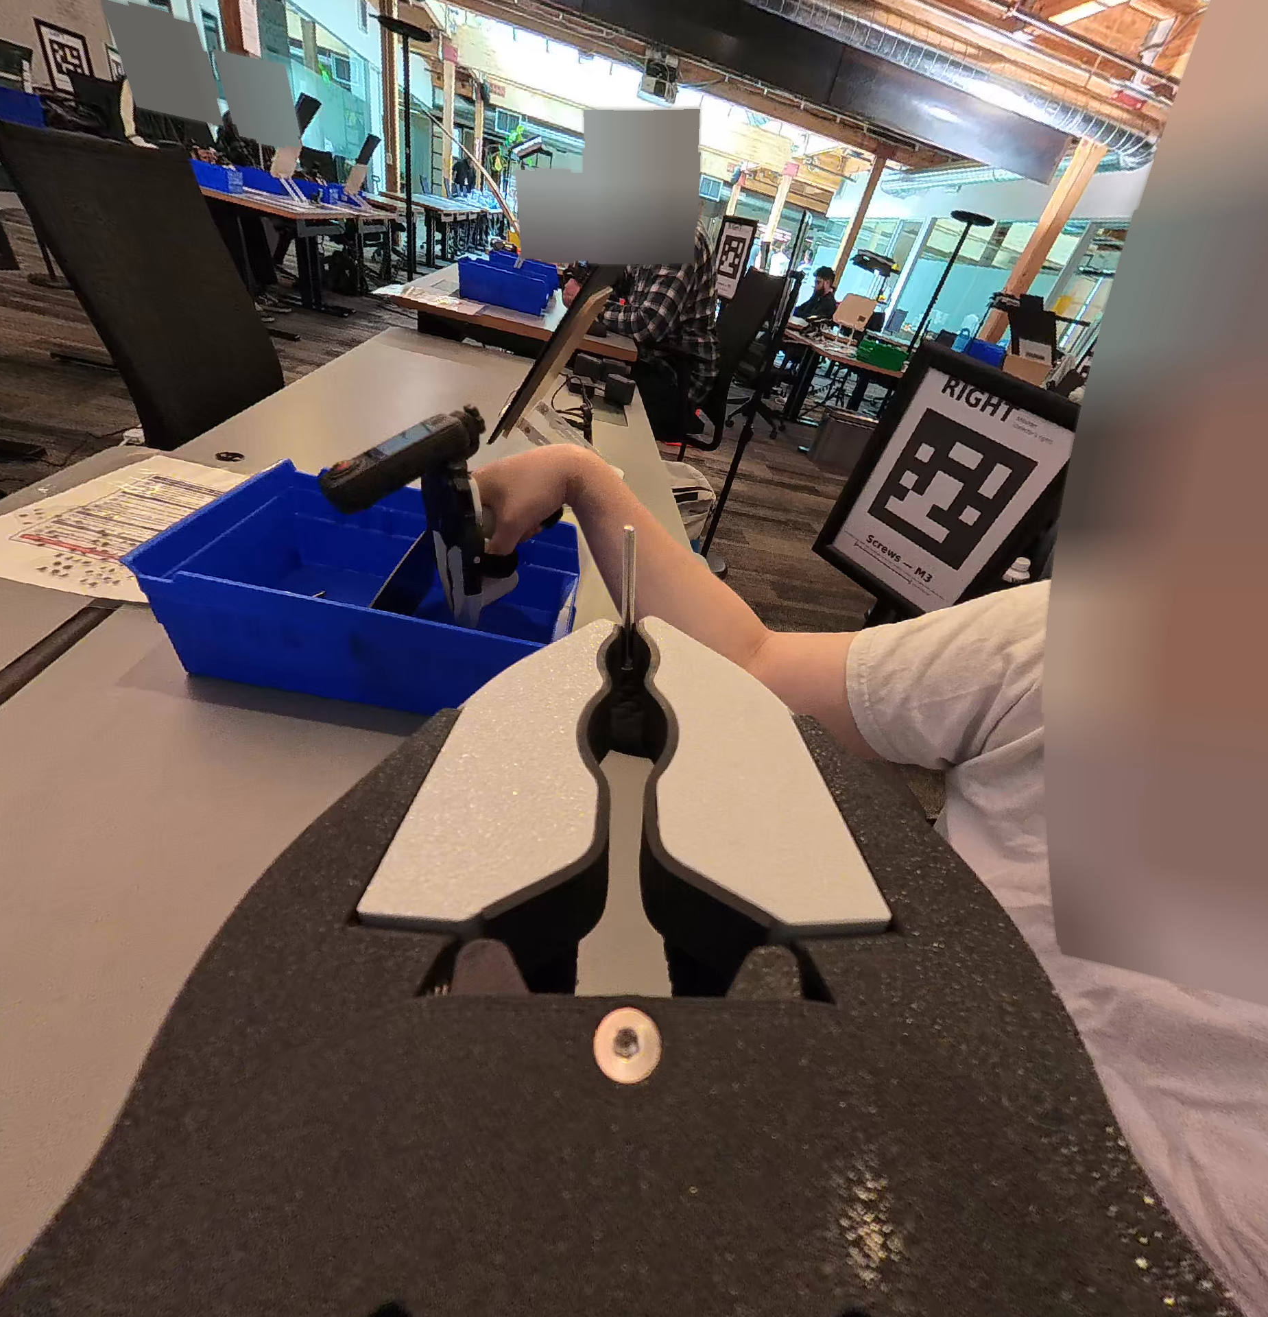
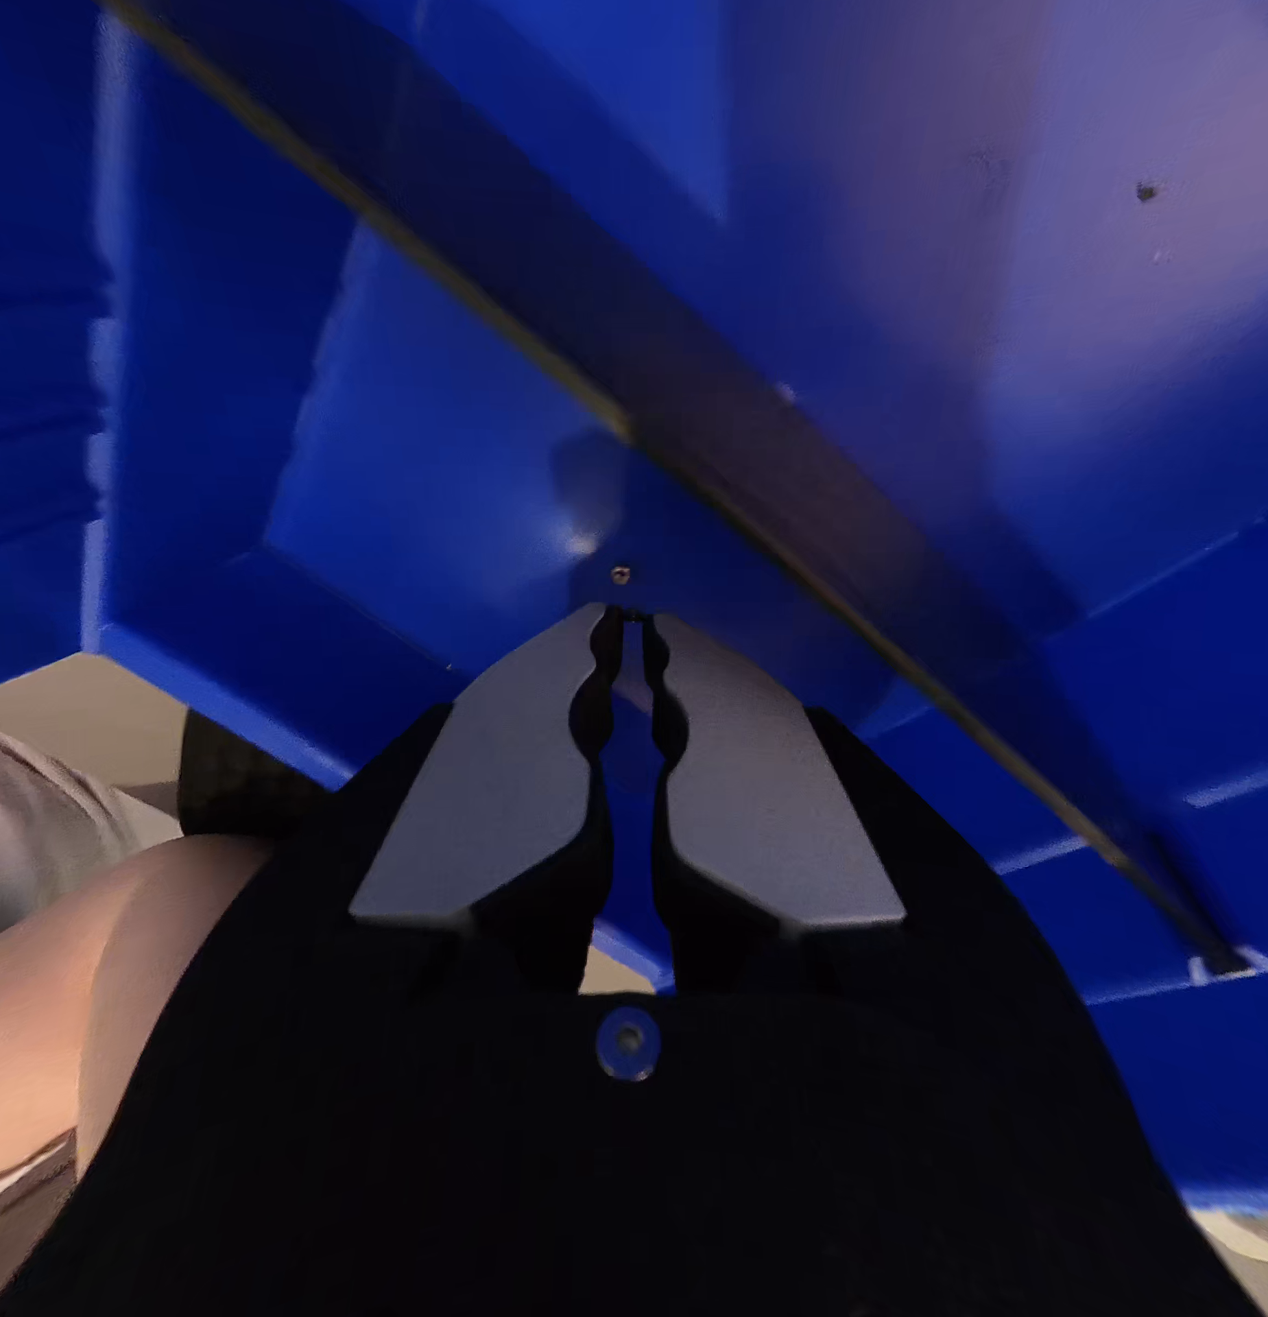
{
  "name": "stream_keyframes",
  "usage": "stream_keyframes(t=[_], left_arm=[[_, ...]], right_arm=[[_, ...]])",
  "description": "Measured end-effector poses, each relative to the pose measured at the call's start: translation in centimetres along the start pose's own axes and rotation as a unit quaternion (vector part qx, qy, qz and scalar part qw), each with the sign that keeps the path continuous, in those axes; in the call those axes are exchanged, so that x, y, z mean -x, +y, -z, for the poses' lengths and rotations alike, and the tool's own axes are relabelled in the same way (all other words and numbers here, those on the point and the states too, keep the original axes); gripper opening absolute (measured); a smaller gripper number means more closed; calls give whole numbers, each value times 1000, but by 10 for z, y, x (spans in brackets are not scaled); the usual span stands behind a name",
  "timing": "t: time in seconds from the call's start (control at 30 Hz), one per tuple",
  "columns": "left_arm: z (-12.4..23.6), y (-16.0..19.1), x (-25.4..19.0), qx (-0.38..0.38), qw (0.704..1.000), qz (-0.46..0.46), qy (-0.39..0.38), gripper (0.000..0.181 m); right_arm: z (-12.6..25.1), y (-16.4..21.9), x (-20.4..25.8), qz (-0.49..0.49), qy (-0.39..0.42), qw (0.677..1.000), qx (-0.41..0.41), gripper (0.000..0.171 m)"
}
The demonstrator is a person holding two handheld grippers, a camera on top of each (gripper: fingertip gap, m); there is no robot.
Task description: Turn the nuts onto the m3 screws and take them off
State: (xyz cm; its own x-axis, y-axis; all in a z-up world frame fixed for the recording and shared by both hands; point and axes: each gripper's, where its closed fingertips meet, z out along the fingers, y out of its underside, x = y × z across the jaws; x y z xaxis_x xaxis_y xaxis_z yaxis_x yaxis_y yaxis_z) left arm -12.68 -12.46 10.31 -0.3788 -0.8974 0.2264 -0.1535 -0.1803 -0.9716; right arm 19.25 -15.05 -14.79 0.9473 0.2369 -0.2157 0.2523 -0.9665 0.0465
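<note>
Left wrist view: left gripper (image 1: 627, 627) pinches a long m3 screw (image 1: 628, 577) at its tips, shaft upright above the jaws. Right gripper (image 1: 467, 606) reaches down into the blue bin (image 1: 346, 641). Right wrist view: jaws slightly parted, a small nut (image 2: 620, 574) lying on the bin floor just beyond the tips.

An open-plan workshop or lab hall: rows of workbenches (image 1: 296, 207) with blue parts bins (image 1: 506, 285) toward eleven and twelve o'clock, exposed timber beams (image 1: 1044, 235) and ductwork (image 1: 1087, 128) overhead, framed marker boards (image 1: 948, 484) at two o'clock, a seated person (image 1: 670, 306) working beyond the grey counter (image 1: 153, 819).
</note>
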Motion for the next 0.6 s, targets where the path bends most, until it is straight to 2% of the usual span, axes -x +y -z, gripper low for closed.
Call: stream_keyframes(t=[0.17,0.37,0.47,0.53,0.6], left_arm=[[0,1,2,0,1000,3,-1,2],[-1,2,1,3,1000,3,1,2],[0,0,1,-2,1000,1,-1,2],[1,-2,2,-6,1000,-2,-7,2],[1,-2,7,-8,1000,-15,-25,2]], right_arm=[[-9,-4,-7,-24,-18,1000,-5,6],[0,-8,-8,-43,-21,998,-33,20],[32,-16,6,-30,-18,994,-100,20],[67,-23,18,-9,24,986,-162,20],[111,-36,33,28,94,965,-243,23]])
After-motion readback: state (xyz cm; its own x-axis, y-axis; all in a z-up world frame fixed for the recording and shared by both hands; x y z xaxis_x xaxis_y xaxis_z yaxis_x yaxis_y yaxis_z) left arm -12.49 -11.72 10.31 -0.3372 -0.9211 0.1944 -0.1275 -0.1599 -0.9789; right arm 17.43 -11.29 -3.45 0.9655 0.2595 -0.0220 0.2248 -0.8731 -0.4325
